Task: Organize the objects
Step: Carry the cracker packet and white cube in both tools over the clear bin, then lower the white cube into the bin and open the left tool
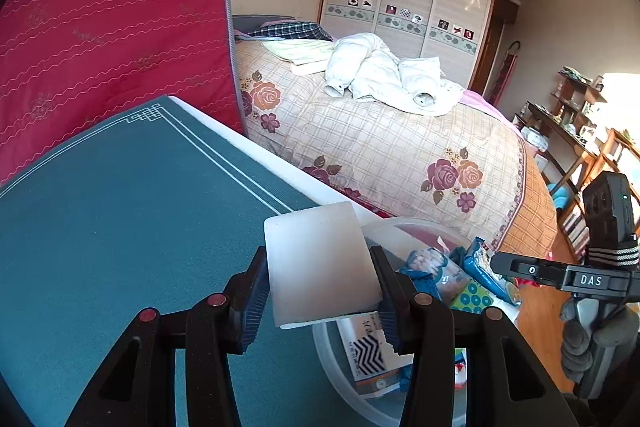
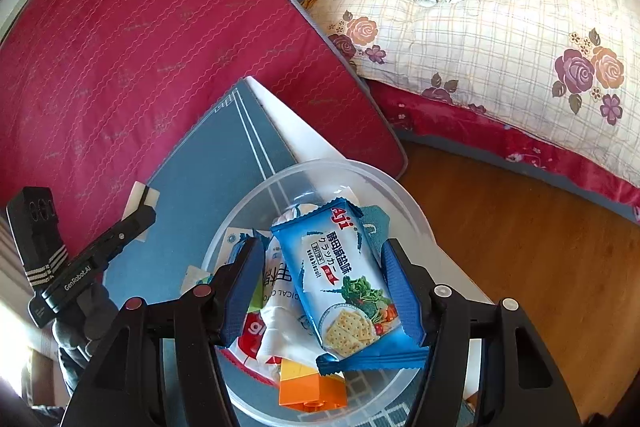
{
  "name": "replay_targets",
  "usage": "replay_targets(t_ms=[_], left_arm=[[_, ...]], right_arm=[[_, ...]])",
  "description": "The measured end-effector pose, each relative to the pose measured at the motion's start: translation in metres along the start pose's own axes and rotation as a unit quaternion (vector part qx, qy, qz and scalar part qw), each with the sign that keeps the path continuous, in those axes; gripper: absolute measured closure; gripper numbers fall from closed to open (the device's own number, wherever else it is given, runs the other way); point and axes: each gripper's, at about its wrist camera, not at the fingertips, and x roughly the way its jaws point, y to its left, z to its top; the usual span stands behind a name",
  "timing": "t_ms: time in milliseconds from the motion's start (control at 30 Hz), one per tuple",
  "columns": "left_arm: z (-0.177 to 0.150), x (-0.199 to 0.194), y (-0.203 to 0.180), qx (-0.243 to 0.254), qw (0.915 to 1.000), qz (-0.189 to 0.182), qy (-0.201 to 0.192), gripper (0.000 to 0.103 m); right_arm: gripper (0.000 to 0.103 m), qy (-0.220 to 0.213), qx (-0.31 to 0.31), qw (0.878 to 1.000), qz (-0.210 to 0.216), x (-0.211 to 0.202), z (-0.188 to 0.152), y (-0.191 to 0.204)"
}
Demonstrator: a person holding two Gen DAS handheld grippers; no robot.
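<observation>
My left gripper (image 1: pixel 318 259) is shut on a white translucent block (image 1: pixel 320 259), held just above the teal mat (image 1: pixel 120 227) beside the clear plastic bowl (image 1: pixel 325 347). From the right wrist view, that left gripper (image 2: pixel 146 211) and its white block (image 2: pixel 138 197) sit left of the bowl (image 2: pixel 320 165). My right gripper (image 2: pixel 323 247) hangs over the bowl, open. A blue cracker packet (image 2: pixel 344 283) lies between its fingers on other packets, with a gap at the left pad. An orange toy brick (image 2: pixel 312 387) lies at the bowl's near side. The right gripper (image 1: pixel 504 263) shows at the right of the left wrist view.
A red mattress (image 1: pixel 100 27) leans upright behind the table. A bed with a floral quilt (image 1: pixel 380 147) and white bedding (image 1: pixel 384 71) stands beyond it. Wooden floor (image 2: pixel 520 247) lies to the right of the table, with shelves (image 1: pixel 580 115) along the far wall.
</observation>
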Motion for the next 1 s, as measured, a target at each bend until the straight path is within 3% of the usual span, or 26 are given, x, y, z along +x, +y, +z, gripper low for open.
replay_targets(t_ms=[533,633,767,1000], left_arm=[[0.010,0.047,-0.057,0.065,0.9962,-0.037,0.045,0.050],[0.009,0.053,-0.059,0.066,0.9955,-0.042,0.053,0.045],[0.009,0.056,-0.058,0.059,0.9955,-0.044,0.060,0.030],[0.011,0.045,-0.052,0.050,0.9968,-0.040,0.049,0.020]], right_arm=[[0.040,0.000,0.003,0.999,0.041,0.008,-0.002,-0.008],[0.041,-0.001,0.009,0.999,0.044,0.007,-0.002,-0.011],[0.041,-0.004,0.009,0.999,0.042,0.007,-0.002,-0.012],[0.041,-0.021,-0.005,0.999,0.024,-0.001,-0.002,-0.006]])
